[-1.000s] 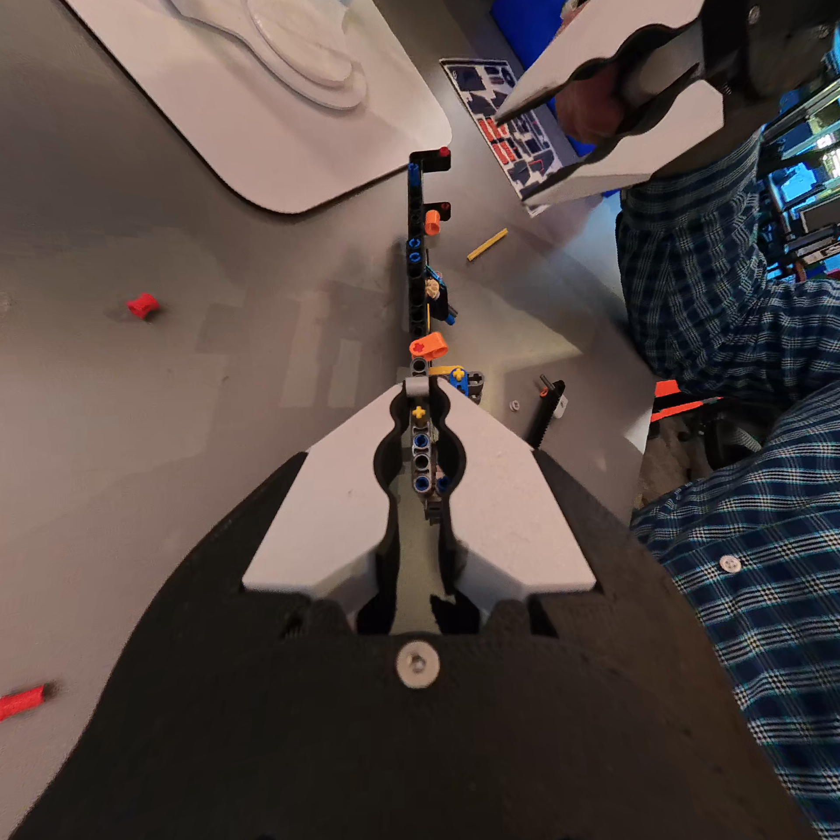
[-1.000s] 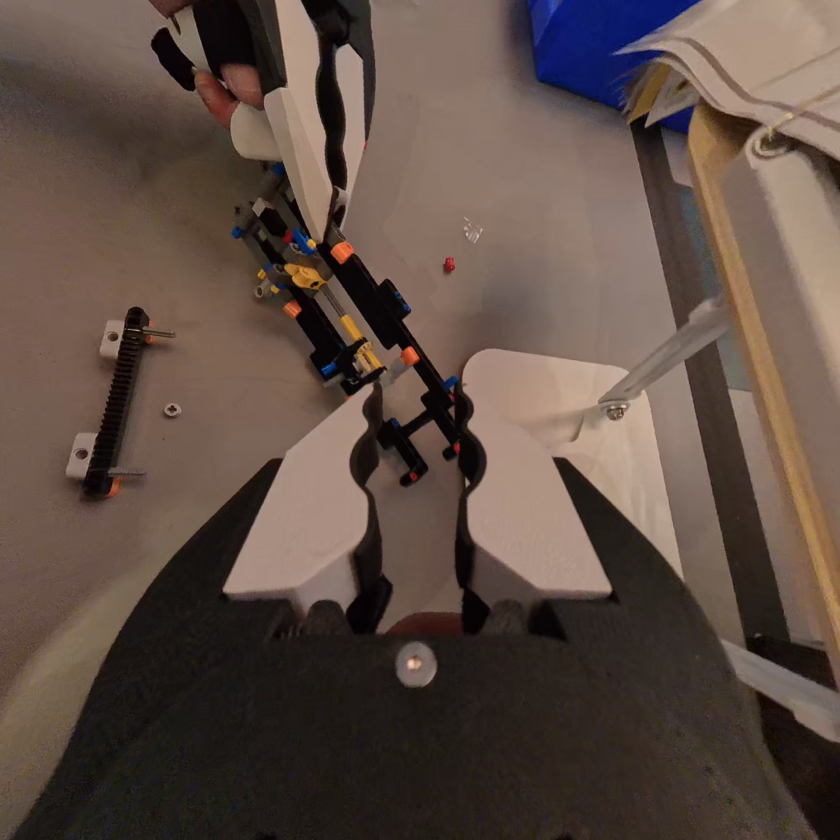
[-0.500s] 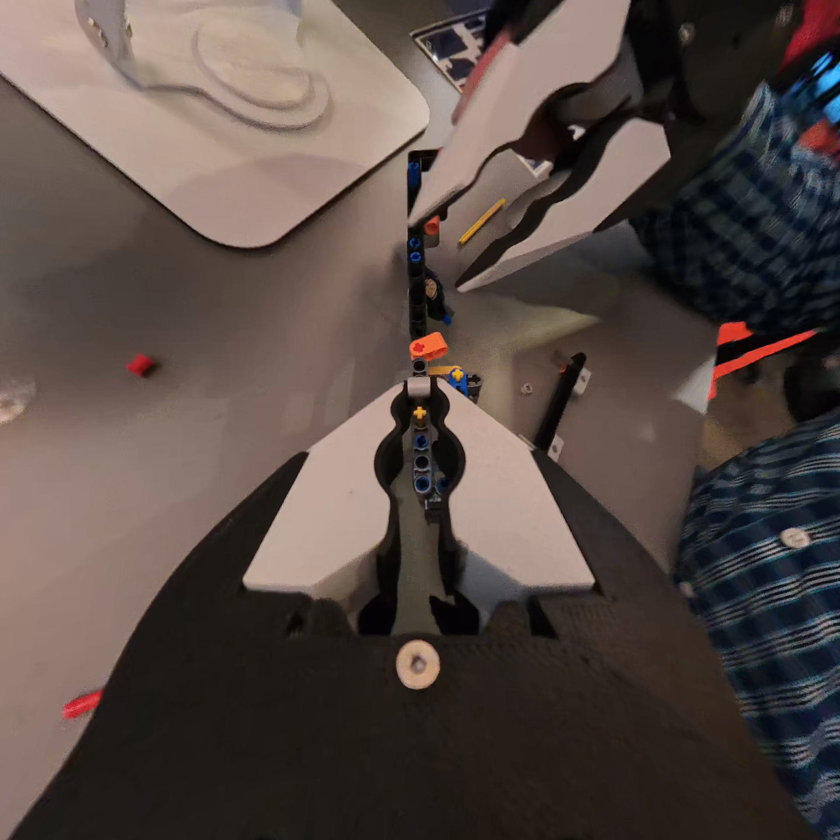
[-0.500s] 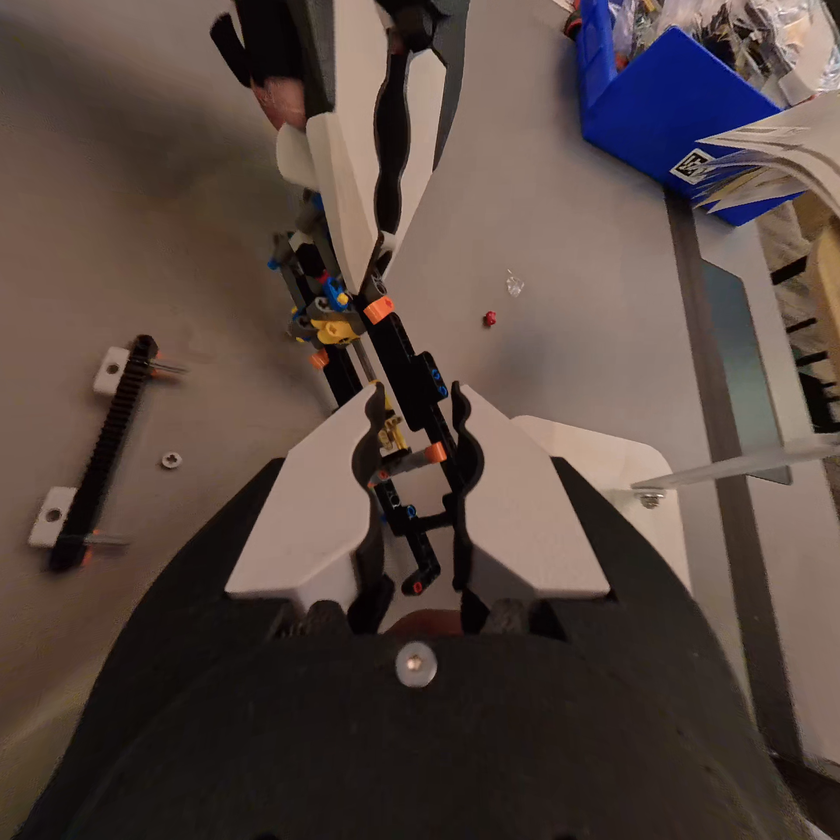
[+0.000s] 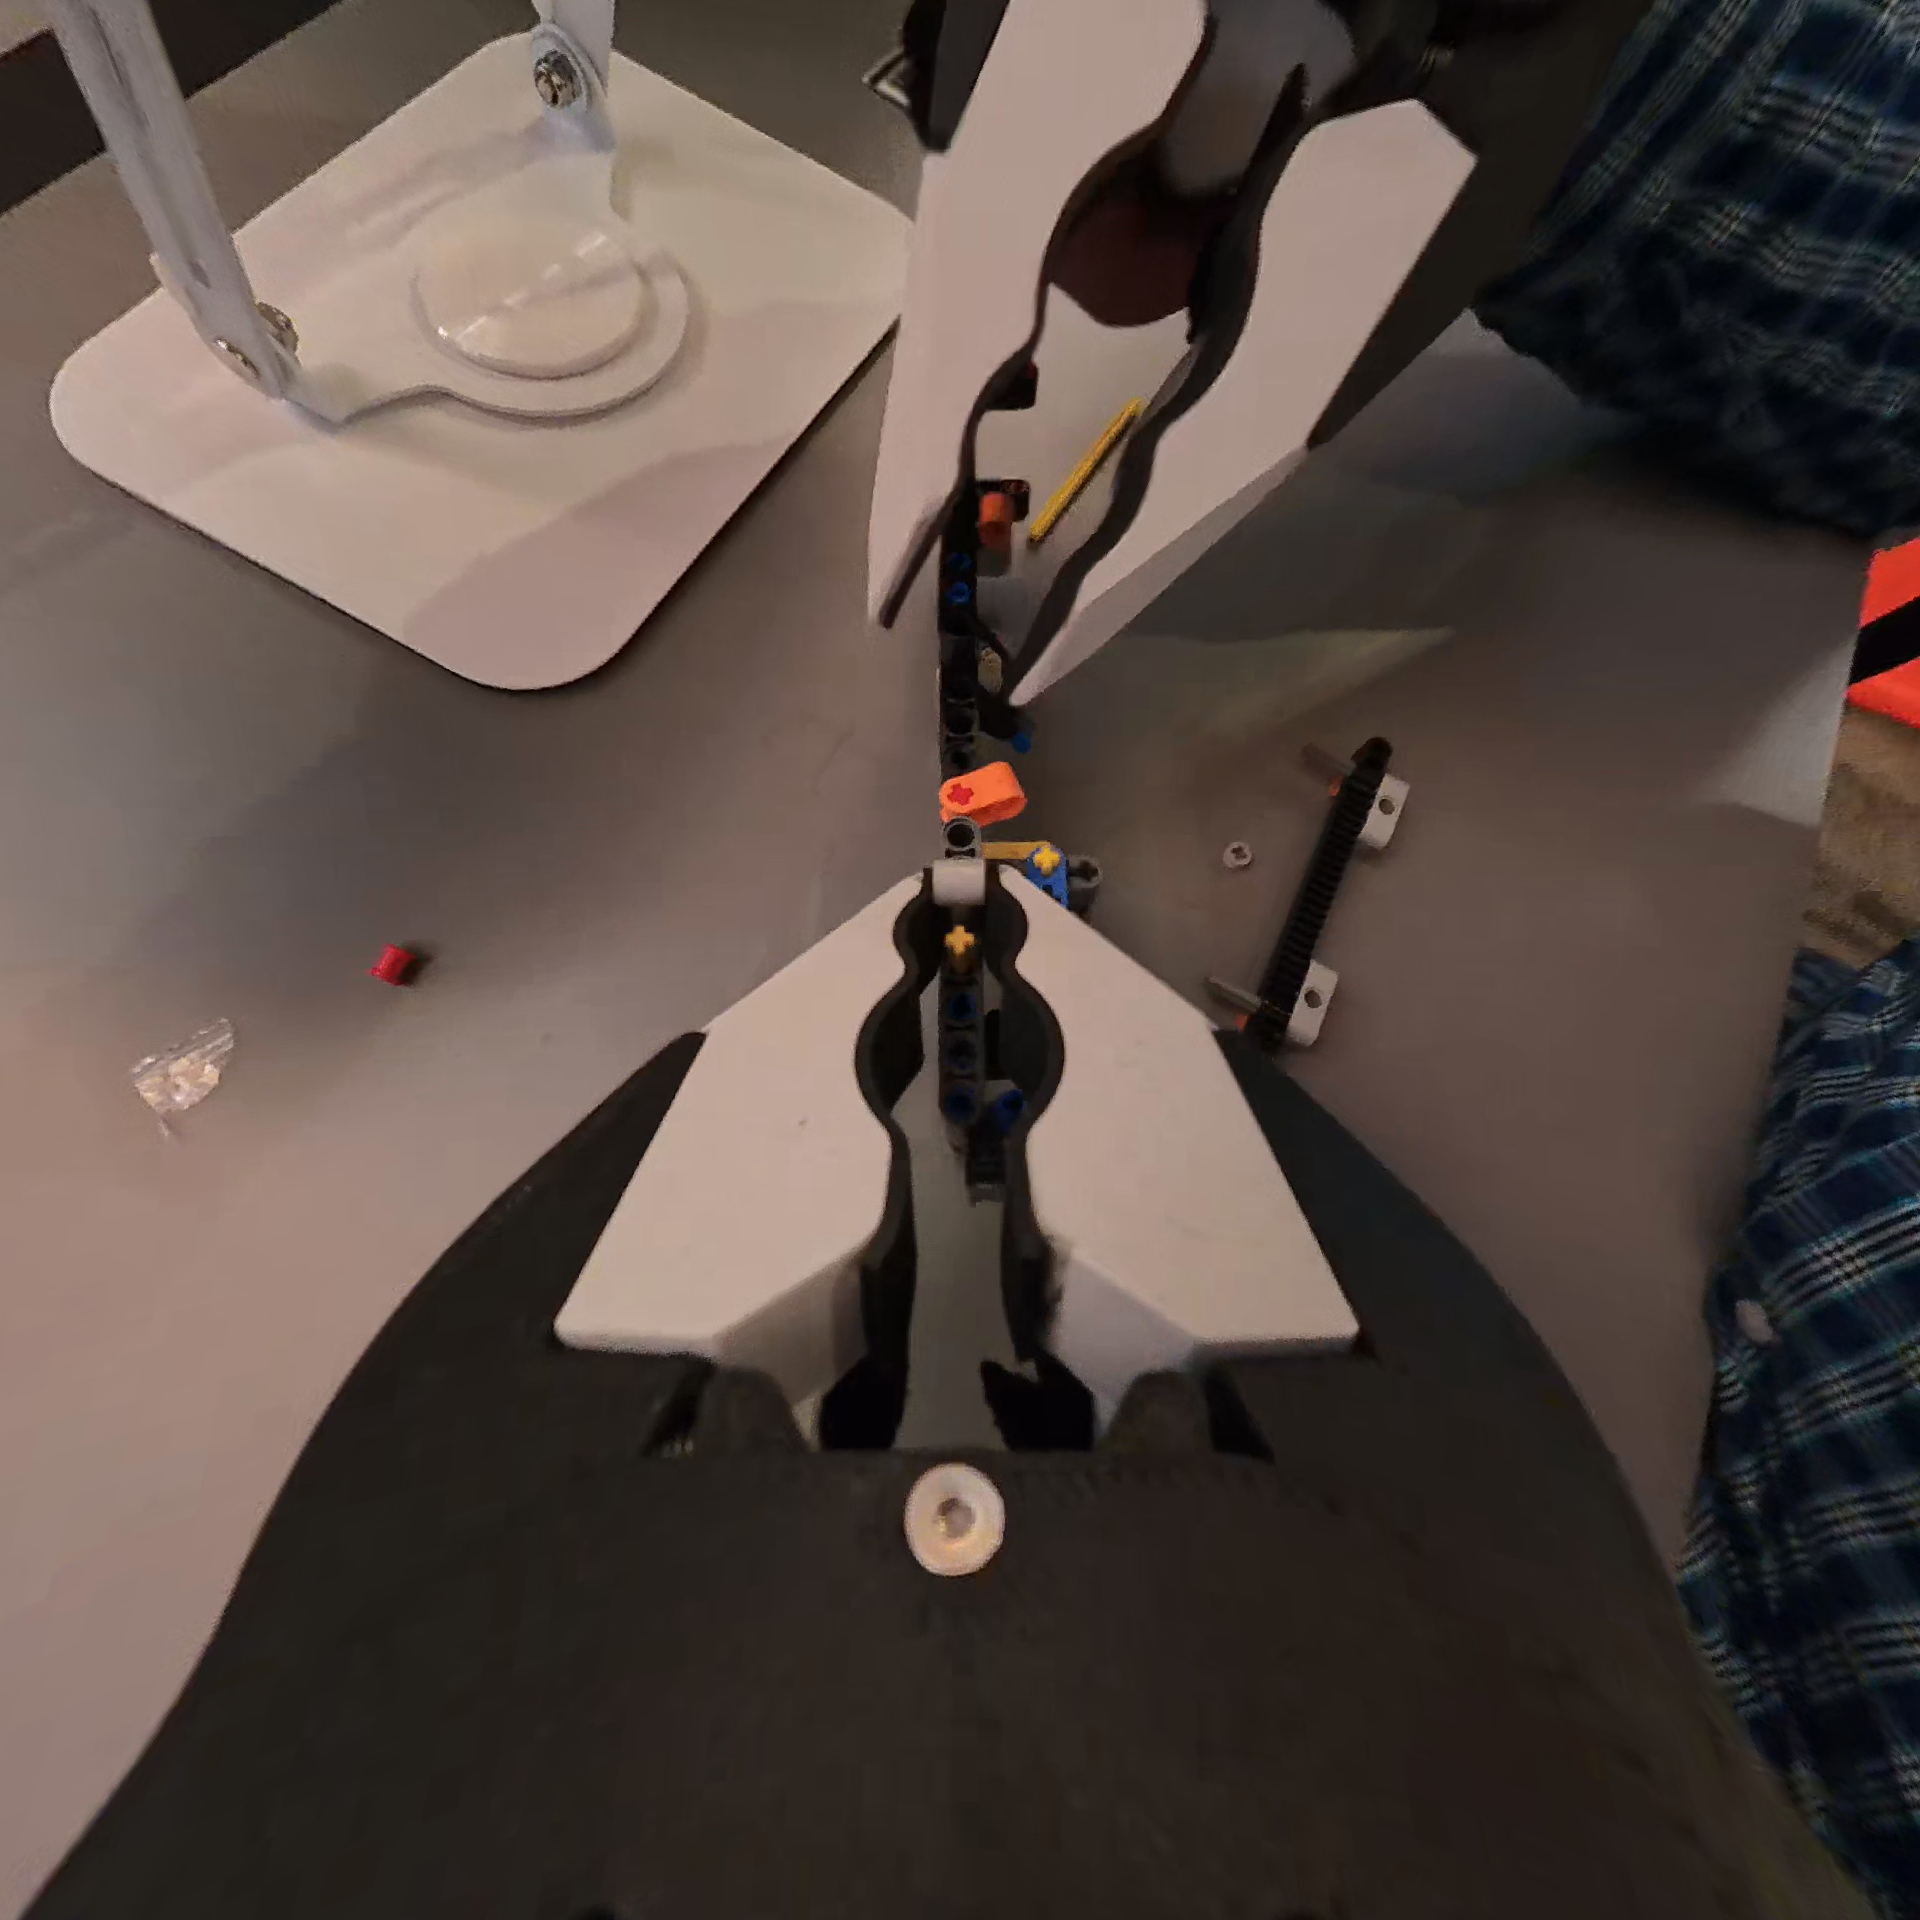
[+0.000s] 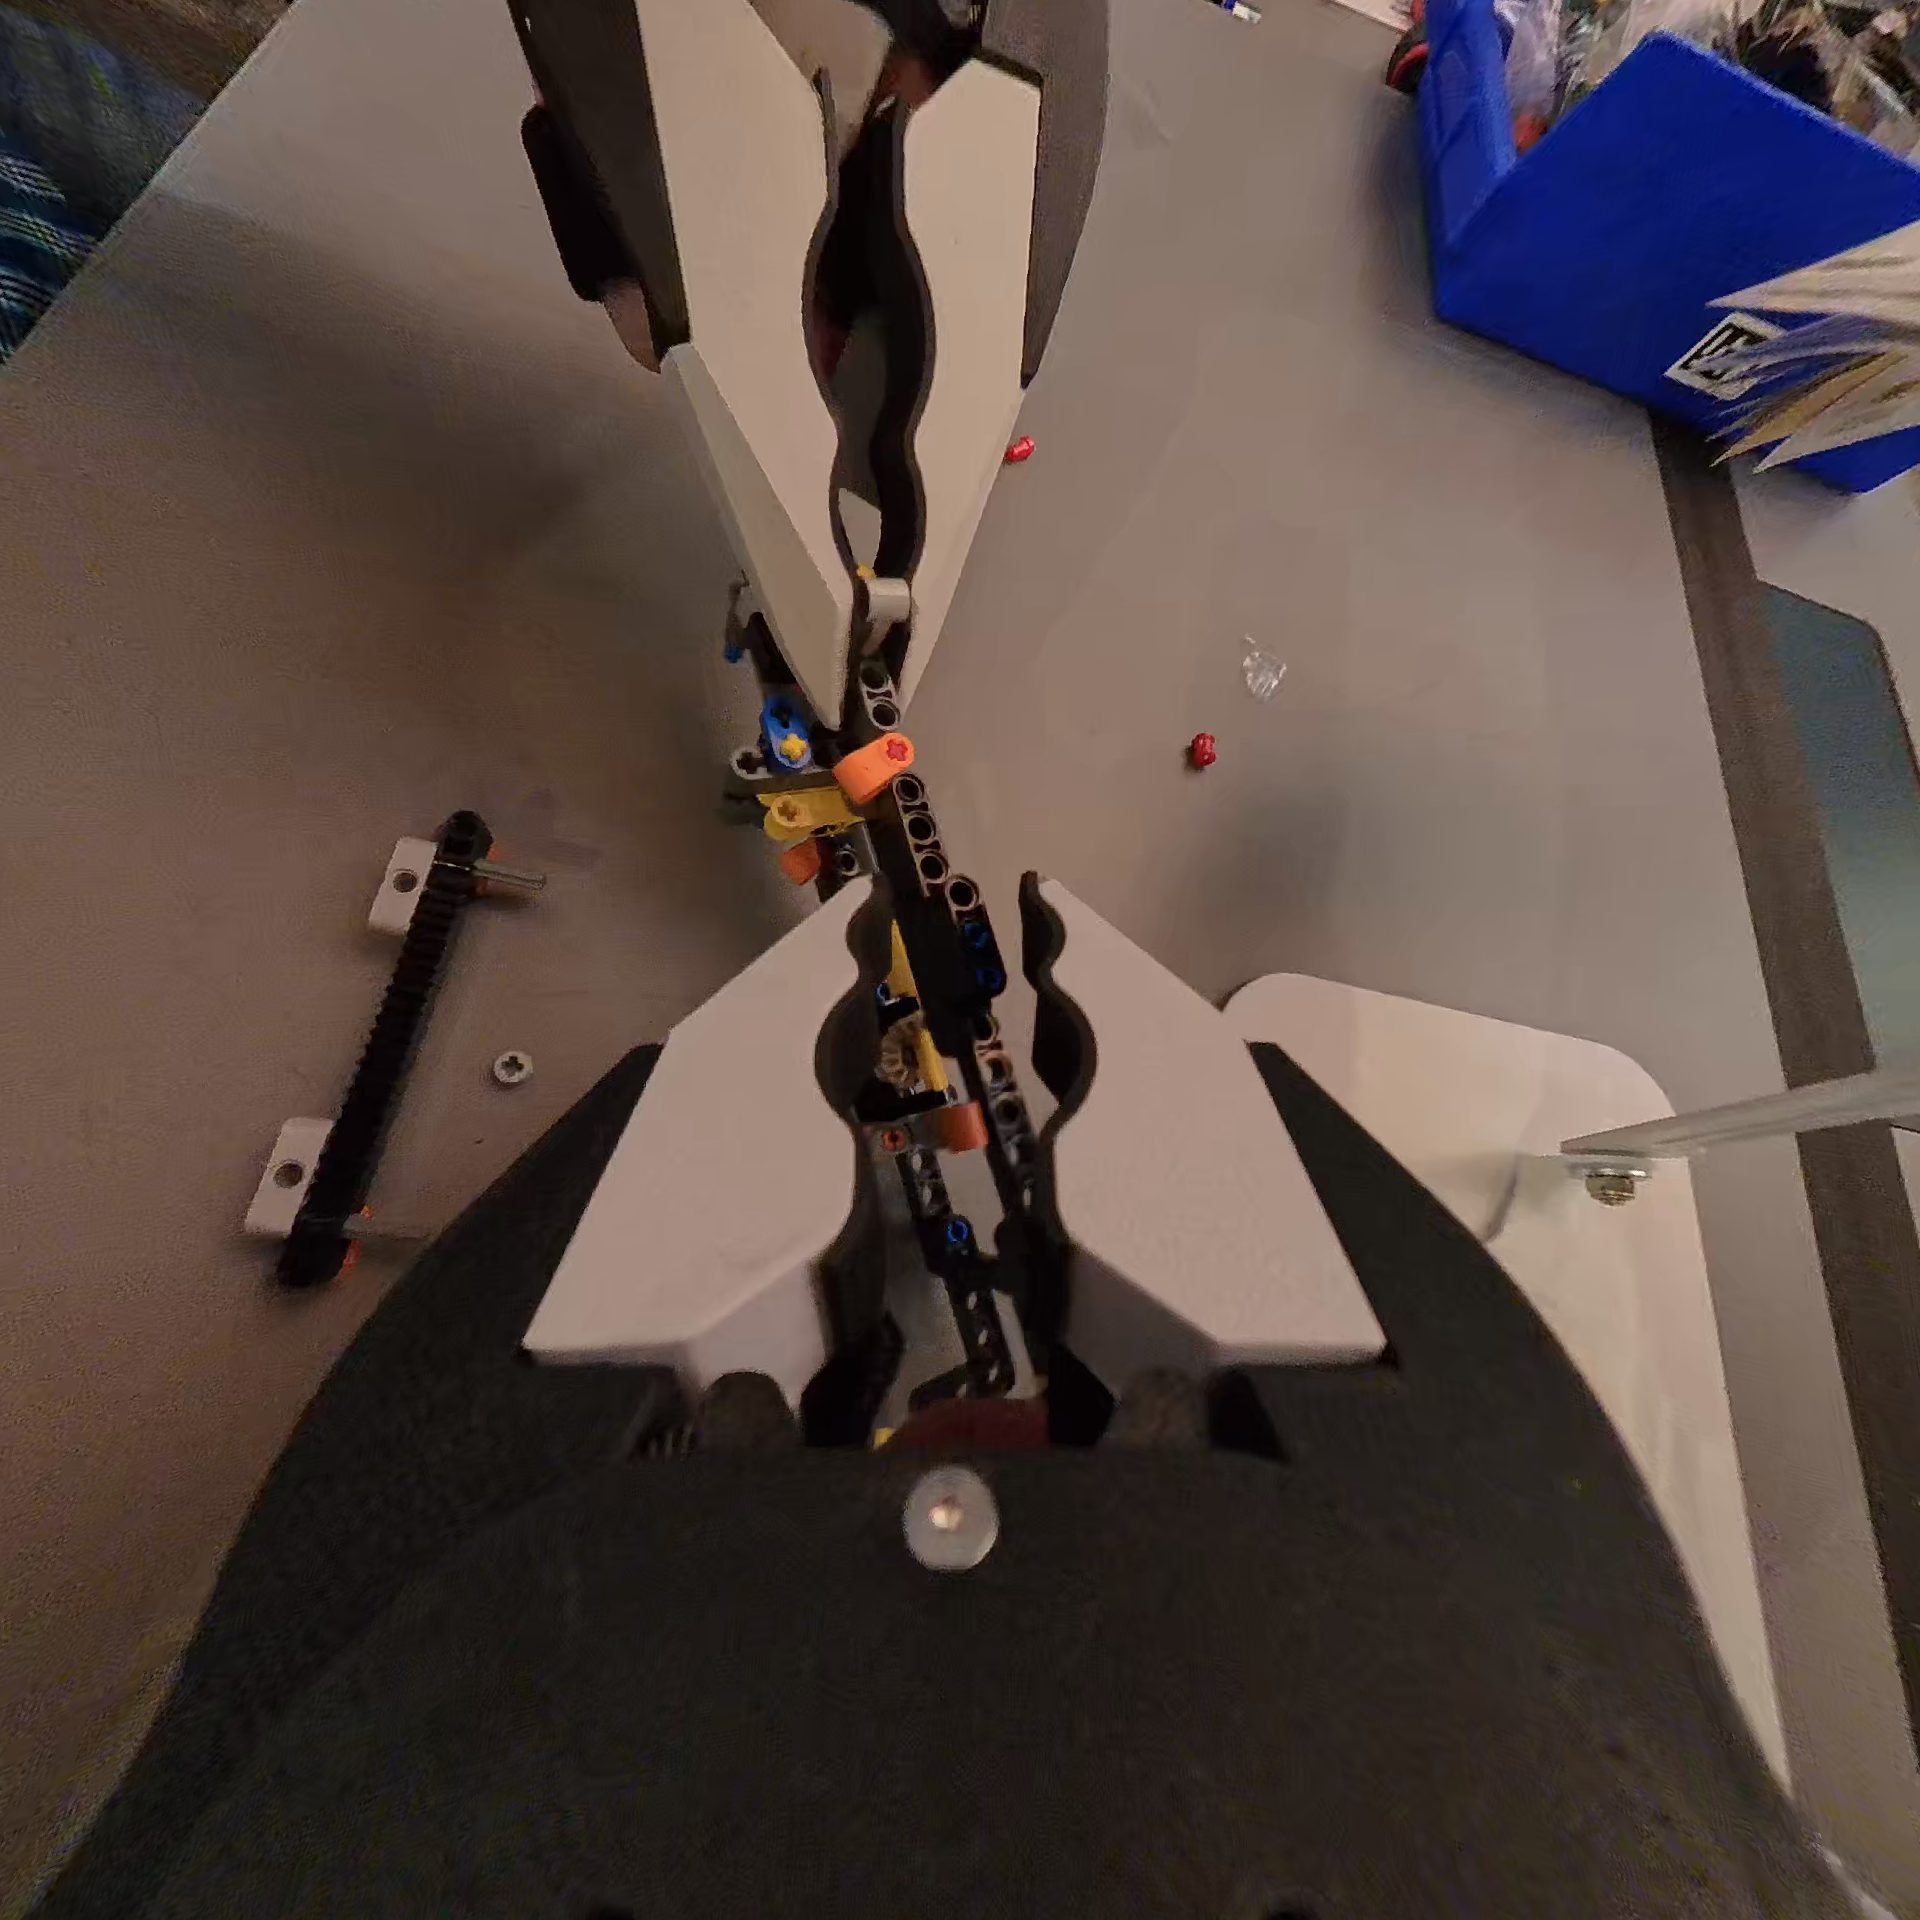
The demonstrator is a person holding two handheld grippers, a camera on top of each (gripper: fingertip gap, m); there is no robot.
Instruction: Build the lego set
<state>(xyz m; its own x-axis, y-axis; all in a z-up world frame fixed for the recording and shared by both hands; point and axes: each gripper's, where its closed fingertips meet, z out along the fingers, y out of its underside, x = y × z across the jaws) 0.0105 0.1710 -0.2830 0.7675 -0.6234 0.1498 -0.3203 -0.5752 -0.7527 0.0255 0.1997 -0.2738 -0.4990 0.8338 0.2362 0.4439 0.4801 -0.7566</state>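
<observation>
Both grippers straddle the lego frame (image 6: 914, 831) lengthwise.

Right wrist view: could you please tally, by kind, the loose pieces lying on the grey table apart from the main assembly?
Small red plastic pieces: 2
Small clear transparent piece: 1
Long black toothed rack with white end brackets: 1
Tiny grey ring: 1
Total: 5
</observation>
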